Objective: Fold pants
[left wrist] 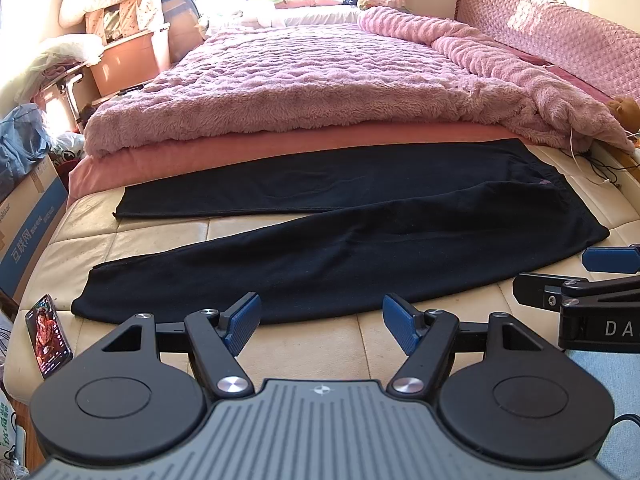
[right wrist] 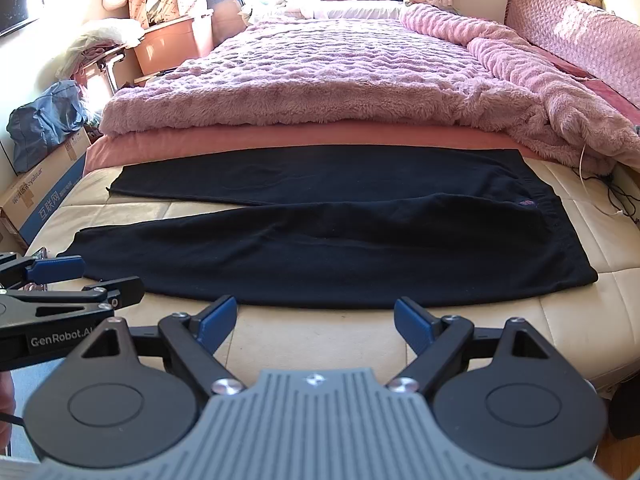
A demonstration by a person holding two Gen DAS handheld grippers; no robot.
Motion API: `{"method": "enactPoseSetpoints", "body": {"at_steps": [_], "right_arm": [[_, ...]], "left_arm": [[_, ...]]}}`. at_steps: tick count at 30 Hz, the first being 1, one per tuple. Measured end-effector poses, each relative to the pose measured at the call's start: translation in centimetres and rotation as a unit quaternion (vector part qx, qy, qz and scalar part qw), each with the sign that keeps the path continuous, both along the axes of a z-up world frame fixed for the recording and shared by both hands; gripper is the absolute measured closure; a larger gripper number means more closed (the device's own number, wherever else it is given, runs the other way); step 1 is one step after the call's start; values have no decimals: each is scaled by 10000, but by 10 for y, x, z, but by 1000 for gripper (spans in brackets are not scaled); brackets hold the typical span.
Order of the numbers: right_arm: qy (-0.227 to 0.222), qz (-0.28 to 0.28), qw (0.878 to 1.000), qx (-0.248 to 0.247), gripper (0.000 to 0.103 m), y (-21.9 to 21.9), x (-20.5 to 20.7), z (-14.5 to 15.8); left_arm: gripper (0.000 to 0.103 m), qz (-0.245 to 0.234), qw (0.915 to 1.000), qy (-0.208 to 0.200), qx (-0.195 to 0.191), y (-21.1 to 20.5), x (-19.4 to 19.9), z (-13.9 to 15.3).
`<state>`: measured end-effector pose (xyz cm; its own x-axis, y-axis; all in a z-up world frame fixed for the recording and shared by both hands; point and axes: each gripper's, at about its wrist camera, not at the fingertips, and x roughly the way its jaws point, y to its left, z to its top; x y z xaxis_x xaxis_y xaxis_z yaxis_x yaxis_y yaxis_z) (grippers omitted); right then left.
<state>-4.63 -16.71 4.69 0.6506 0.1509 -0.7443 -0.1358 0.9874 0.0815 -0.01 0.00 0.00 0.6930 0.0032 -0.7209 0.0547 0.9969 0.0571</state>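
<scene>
On the cream quilted mattress [left wrist: 304, 344], near its front edge, black pants [left wrist: 360, 232] lie flat and unfolded. Long axis runs left-right across both views: waistband at right, hems at left. Legs splay apart toward the left in a narrow V, far leg running along the pink sheet [left wrist: 240, 148], near leg angling toward the front-left corner. Small purple mark at the waistband [right wrist: 524, 203]. Cream surface shows between the two legs on the left side.

Left gripper [left wrist: 322, 320] hovers just in front of the near leg's lower edge, blue pads spread wide, nothing between them, not touching the cloth. Right gripper [right wrist: 314, 320] sits just short of the near edge of the pants toward the waist end, also wide apart and holding nothing. Each gripper shows at the edge of the other's view, side by side, close together.

Behind the pants: fluffy pink blanket [left wrist: 320, 76] piled over the sheet, covering most of the bed. Phone [left wrist: 48, 336] with lit screen lies at the mattress's front-left corner, near the hem of the near leg. Cardboard box [left wrist: 28, 220] stands at the left beside the bed, pink tub [left wrist: 128, 60] farther back. Cables [right wrist: 616, 196] trail at the right edge of the mattress. Quilted pink headboard [left wrist: 560, 36] along the right.
</scene>
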Motion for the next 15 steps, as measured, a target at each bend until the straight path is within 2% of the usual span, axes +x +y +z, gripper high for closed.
{"method": "enactPoseSetpoints", "body": {"at_steps": [15], "right_arm": [[4,7,10000,-2,21,-1,1,-1]], "left_arm": [[21,-31,10000,-3,11,-1,-2,4]]}}
